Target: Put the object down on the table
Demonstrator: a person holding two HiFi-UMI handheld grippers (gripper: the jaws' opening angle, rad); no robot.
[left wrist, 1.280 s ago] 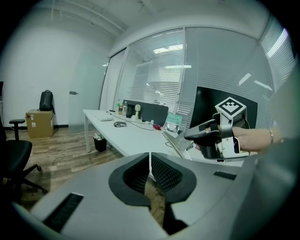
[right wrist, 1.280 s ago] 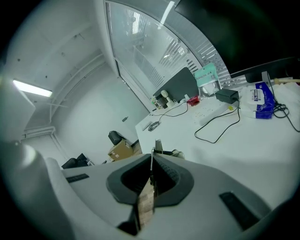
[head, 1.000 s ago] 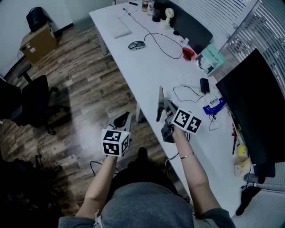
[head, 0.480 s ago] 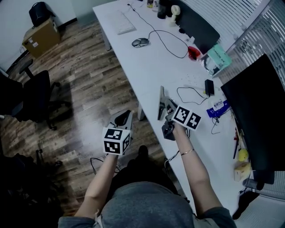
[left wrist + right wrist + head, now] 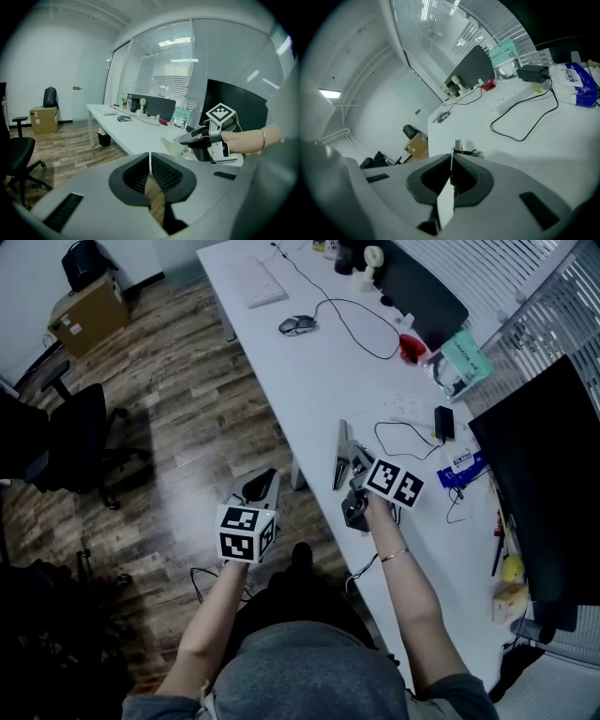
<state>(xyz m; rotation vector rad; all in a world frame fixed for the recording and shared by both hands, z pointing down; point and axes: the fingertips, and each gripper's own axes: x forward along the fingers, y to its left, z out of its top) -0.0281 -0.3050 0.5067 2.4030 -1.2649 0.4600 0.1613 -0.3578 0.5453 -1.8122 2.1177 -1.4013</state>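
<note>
A thin flat grey panel (image 5: 337,454) stands on edge over the near edge of the white table (image 5: 309,381). My right gripper (image 5: 352,459) is shut on it. In the right gripper view the panel (image 5: 446,199) runs edge-on between the closed pads and sticks out ahead of them over the tabletop (image 5: 525,154). My left gripper (image 5: 262,482) hangs over the wooden floor, left of the table and apart from the panel. Its pads (image 5: 161,171) meet with nothing between them. The left gripper view also shows the right gripper (image 5: 206,140) and the panel (image 5: 174,146).
On the table lie a mouse (image 5: 296,325), a keyboard (image 5: 262,282), a black cable (image 5: 356,329), a power adapter (image 5: 444,423) and a blue packet (image 5: 459,465). A dark monitor (image 5: 534,474) stands at the right. An office chair (image 5: 70,442) and a cardboard box (image 5: 89,306) stand on the floor.
The right gripper still holds the panel at the table's near edge. The head view has shifted slightly. Neither gripper has opened or closed.
</note>
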